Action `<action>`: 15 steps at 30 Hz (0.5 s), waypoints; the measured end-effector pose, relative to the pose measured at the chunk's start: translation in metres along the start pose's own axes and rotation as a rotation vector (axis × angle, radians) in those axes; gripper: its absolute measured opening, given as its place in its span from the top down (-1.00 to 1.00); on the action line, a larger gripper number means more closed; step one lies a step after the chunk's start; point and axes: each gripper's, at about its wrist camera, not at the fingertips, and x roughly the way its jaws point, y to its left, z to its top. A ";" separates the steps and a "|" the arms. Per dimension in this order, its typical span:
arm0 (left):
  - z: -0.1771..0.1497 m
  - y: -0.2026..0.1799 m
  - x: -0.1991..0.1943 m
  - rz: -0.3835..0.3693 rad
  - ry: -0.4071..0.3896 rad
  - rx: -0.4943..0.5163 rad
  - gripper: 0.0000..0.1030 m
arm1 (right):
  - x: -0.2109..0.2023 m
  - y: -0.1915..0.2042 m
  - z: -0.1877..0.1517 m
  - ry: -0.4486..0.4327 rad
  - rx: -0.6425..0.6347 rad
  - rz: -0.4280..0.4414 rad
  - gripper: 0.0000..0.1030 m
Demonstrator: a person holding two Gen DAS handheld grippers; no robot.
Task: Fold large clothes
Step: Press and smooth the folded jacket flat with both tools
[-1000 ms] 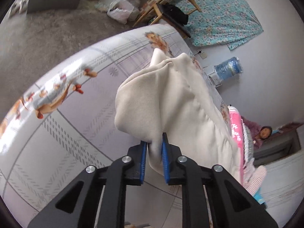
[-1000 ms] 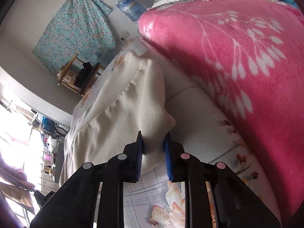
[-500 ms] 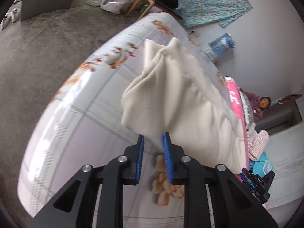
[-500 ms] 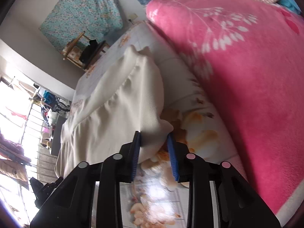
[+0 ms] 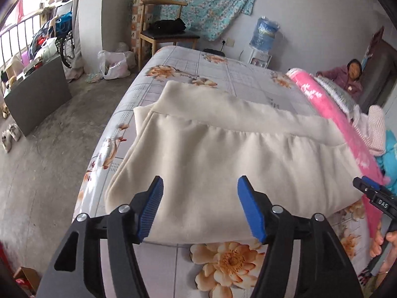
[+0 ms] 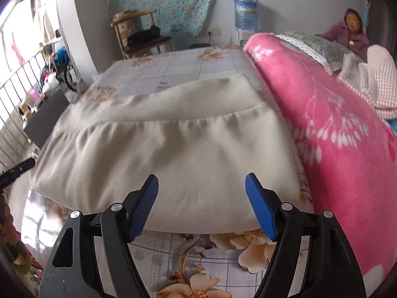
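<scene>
Left claw [image 5: 200, 207] was spread wide with the jaws opening, blue pads [image 5: 151, 208] on either side of the near edge of the cloth [image 5: 223, 164] but not pressing on it. Same deal with the right claw [image 6: 201, 204]: jaws opening, pads [image 6: 260, 208] apart, nothing pinched, just the cloth's [image 6: 173, 159] near hem sitting past the tips.

The cloth itself (cream, looks like a big fleecy garment) lay folded flat on the bed [image 5: 223, 77], with a gathered seam running left to right across it and a second layer poking out at the far side. Its near edge sat just short of the big orange flower printed on the sheet [image 5: 230, 263].

In the left view the right claw [image 5: 372, 193] showed at the right edge with a hand [image 5: 382, 245] under it. A pink blanket [image 6: 335, 129] ran along the right side of the bed, touching the cloth's right end as far as I could tell, with a checked pink fabric [image 6: 372, 84] piled on it further back.

Far end of the room: wooden chair [image 5: 163, 24] with something black on the seat, water jug [image 5: 264, 33] by the wall, teal floral sheet [image 5: 198, 2] hung up, and a person [image 6: 349, 32] sitting at the far right.
</scene>
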 end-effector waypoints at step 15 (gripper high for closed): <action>0.033 -0.035 0.024 0.000 -0.004 0.095 -0.44 | 0.003 0.039 0.041 -0.020 -0.118 0.094 -0.50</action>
